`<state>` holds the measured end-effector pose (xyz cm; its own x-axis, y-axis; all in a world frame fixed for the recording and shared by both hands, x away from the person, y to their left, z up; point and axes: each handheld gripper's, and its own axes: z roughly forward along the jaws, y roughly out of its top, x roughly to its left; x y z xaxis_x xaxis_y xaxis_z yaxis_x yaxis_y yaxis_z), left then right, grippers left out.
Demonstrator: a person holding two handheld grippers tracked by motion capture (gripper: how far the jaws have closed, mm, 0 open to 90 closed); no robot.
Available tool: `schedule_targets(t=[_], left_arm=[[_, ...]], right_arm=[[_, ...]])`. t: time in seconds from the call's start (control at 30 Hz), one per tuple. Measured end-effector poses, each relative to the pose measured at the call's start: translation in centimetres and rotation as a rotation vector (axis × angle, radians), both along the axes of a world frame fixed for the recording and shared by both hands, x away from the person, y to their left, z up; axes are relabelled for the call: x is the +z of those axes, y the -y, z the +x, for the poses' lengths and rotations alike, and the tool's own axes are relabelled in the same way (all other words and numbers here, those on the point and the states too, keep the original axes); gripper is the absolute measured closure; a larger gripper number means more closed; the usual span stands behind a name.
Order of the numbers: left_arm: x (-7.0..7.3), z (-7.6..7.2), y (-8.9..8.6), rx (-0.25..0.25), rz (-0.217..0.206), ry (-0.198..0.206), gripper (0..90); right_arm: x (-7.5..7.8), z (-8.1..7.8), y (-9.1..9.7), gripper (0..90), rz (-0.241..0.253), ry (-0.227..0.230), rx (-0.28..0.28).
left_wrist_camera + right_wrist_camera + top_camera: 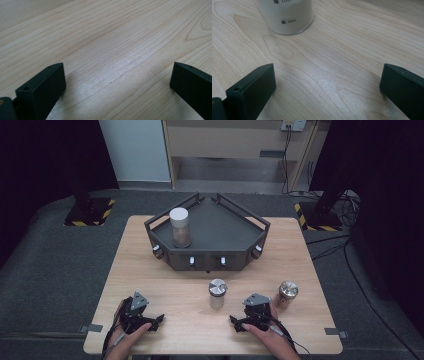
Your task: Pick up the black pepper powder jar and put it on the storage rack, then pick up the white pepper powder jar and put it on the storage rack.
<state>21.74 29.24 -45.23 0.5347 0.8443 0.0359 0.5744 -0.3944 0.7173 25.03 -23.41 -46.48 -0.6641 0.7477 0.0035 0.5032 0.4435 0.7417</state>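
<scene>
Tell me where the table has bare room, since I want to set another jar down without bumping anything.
The widest bare patch lies between the left gripper and the silver-lidded jar, in front of the dark tray. Bare strips of table flank the tray. It is crowded by the right gripper and the brown jar.

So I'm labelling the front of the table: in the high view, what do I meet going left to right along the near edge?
Left gripper → silver-lid jar → right gripper → copper-lid jar.
</scene>
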Motion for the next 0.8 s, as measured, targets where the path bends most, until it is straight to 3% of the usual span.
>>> schedule_targets(t=[0.13, 0.4, 0.8], left_arm=[[0.0, 0.0, 0.0, 0.0, 0.0, 0.0, 0.0], [0.0, 0.0, 0.0, 0.0, 0.0, 0.0, 0.0], [0.0, 0.0, 0.0, 0.0, 0.0, 0.0, 0.0]], right_arm=[[0.5, 0.2, 0.4, 2.5, 0.011, -0.017, 0.007], [2.0, 0.0, 0.3, 2.7, -0.019, 0.004, 0.067], [3.7, 0.4, -0.7, 3.3, -0.043, 0.025, 0.094]])
